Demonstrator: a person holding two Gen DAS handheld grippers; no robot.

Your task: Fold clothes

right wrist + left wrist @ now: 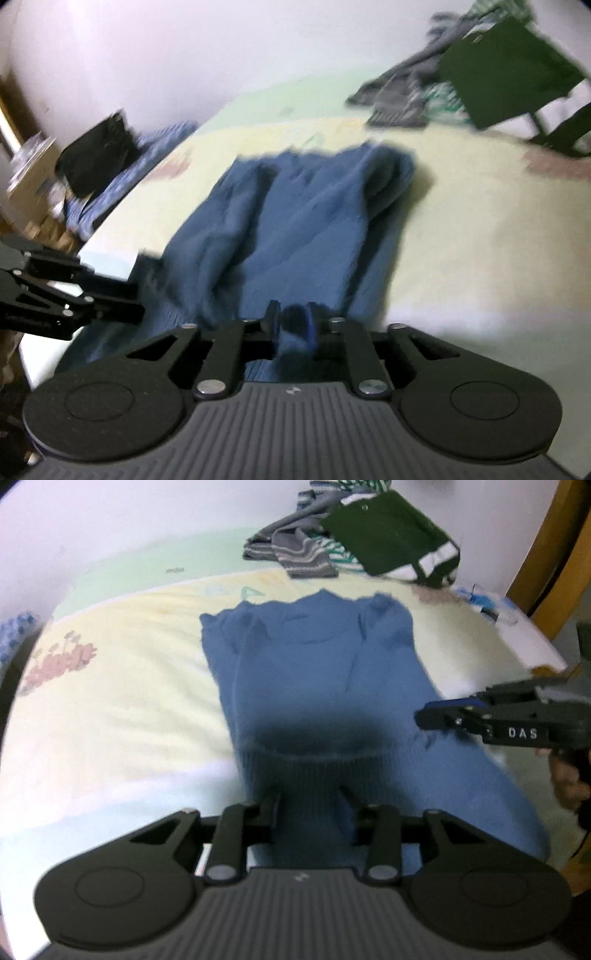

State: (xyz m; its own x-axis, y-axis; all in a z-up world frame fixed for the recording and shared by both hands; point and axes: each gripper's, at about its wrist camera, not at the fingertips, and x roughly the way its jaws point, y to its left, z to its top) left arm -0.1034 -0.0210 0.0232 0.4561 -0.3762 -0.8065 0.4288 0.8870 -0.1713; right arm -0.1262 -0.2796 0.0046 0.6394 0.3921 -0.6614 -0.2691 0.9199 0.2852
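A: Well, the left wrist view first. The blue sweater (317,672) lies flat on the bed (122,701), sleeves folded in, collar toward twelve o'clock. The left gripper (308,808) has the ribbed hem bunched between its jaws, clamped on it.

B: And at three o'clock?

A: The right gripper (436,716) nips the sweater's edge there. A pile of other clothes (332,550) sits at one o'clock.

B: Now the right wrist view?

A: The right gripper (293,328) pinches a fold of blue knit; the left gripper (122,299) sits at nine o'clock on the hem.

B: Handling?

A: Soft, light, stretchy, I'd judge. Hold the ribbed hem corners; it sags otherwise.
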